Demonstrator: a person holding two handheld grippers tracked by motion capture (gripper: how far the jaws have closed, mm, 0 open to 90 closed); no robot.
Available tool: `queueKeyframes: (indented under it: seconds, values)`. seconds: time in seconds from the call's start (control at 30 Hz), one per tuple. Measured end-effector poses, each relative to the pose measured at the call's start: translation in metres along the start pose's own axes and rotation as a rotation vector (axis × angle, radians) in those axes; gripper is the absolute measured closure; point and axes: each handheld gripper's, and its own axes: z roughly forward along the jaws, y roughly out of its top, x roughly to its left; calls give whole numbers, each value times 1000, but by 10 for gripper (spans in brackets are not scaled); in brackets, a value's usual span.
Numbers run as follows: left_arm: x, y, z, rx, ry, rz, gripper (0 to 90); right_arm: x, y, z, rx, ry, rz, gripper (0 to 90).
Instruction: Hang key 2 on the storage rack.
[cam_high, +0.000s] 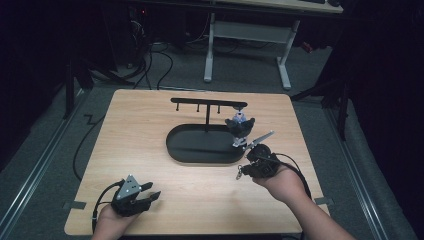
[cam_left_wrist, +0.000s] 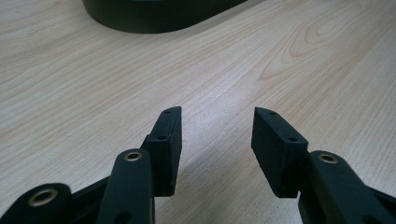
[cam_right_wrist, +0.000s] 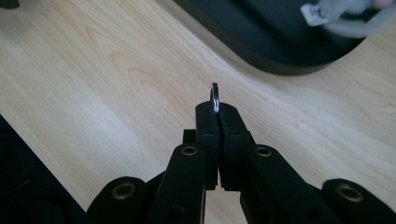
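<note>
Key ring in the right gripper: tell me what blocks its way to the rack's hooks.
Nothing visible lies between the key ring and the middle hooks; the plush toy sits by the right-end hook.

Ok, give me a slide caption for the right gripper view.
Right tongs shut on a small metal ring, held above the wooden table near the black tray.

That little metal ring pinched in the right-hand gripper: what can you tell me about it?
The ring is a thin, shiny, silver-coloured metal loop, seen edge-on and standing upright. Only its upper part pokes out above the tips of the right gripper, whose black jaws are shut on it. It hangs above the wooden table, near the rim of the black tray.
</note>
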Motion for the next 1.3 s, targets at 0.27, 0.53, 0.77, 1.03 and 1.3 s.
queueKeyframes:
  seconds: [0.27, 0.53, 0.77, 1.03, 1.3]
  values:
    - [0, 1, -3, -9, 7, 0, 535, -3, 31, -3, -8, 3, -12, 890]
    - [1, 0, -4, -10, 6, -6, 534, -6, 58, -2, -11, 5, -13, 890]
    - [1, -1, -5, -8, 10, -13, 534, -16, 81, -7, -33, -8, -15, 890]
    - [2, -2, -5, -7, 10, -17, 534, -28, 108, -11, -44, -13, 14, 890]
    - [2, -2, -6, -5, 5, -14, 534, -31, 132, -11, -31, -5, 20, 890]
